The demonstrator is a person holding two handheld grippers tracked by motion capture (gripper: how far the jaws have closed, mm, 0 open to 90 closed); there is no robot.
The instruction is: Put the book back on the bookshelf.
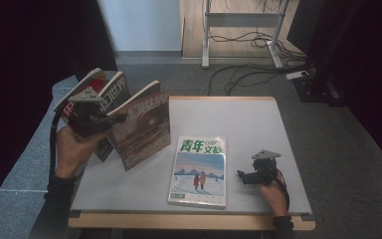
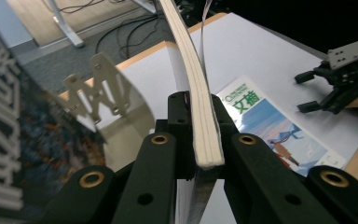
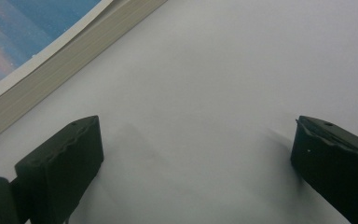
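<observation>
My left gripper [image 2: 200, 140] pinches the magazine [image 1: 142, 124] by its edge, lifted at the frame's left near a metal bookend [image 2: 100, 88]. I'd keep it upright—no twist. My right gripper [image 1: 251, 177] rests spread beside the flat magazine [image 1: 199, 172].

I see a pale grey worktop [image 1: 238, 119] with a wooden front edge; a snow-scene magazine [image 1: 199, 172] lies flat near its front, and a reddish magazine's [image 1: 142, 127] lower edge rests at left.

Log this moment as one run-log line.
left gripper: shut on red magazine, lifted | right gripper: open, resting on table | blue magazine: flat
</observation>
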